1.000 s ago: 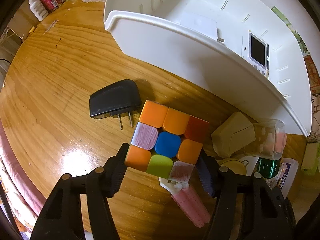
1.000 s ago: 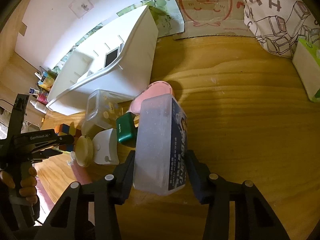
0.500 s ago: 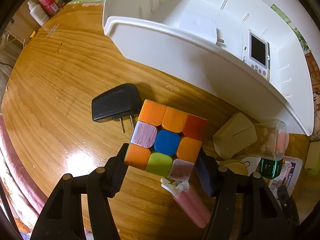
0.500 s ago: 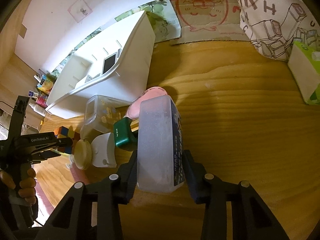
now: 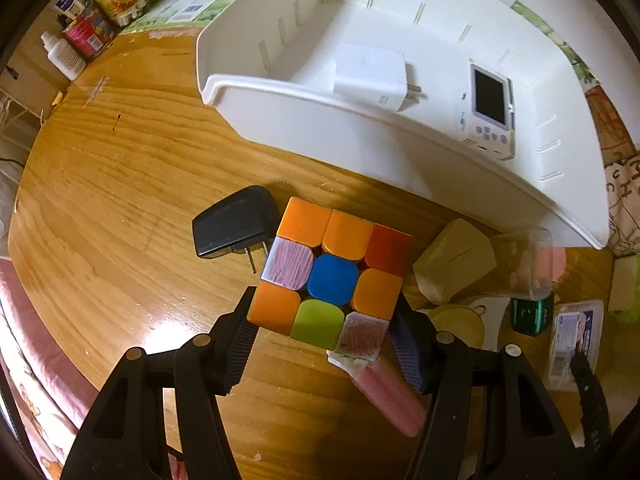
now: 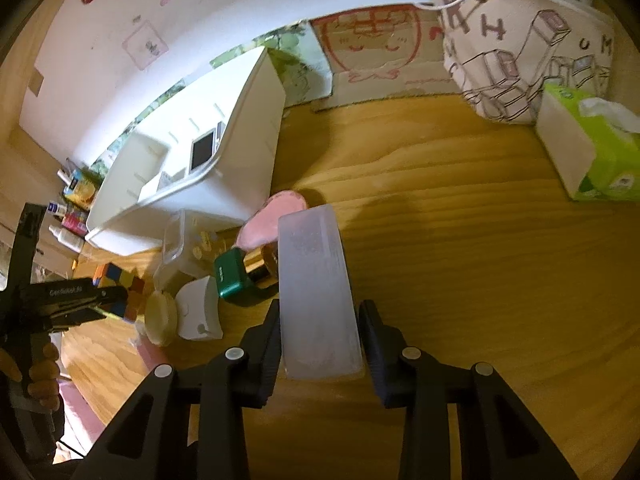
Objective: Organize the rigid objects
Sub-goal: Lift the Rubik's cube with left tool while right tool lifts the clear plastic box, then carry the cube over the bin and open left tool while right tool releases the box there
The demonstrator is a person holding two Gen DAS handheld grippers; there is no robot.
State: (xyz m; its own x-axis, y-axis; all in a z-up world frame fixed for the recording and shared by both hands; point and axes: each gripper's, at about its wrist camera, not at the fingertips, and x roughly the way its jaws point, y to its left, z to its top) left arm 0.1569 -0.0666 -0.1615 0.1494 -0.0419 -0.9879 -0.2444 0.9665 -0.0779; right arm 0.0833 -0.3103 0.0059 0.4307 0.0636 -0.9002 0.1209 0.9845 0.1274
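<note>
Both grippers are carrying loads; I am judging this as the transfer step toward the white bin [image 5: 304, 118].

The left gripper [image 5: 324, 340] is pinching the puzzle cube [image 5: 330, 268] between its pads, apparently clear of the wooden table [image 5: 120, 184], just short of the bin's front wall, with the black plug adapter [image 5: 232, 222] lying on the table just beside it.

The right gripper [image 6: 320, 340] is clamping the frosted plastic case [image 6: 316, 292] by its long sides, tilted up and pointing past the clutter toward the bin [image 6: 256, 160].

Already inside the bin: a white charger [image 5: 370, 74] and a small handheld device [image 5: 490, 110].

Pose: the left gripper is angling downward over the table; the right sits low, near level.

Next move, as I read it: I need to raise the cube above the rim, carry it forward over a bare patch of floor, then spread the jaws.
</note>
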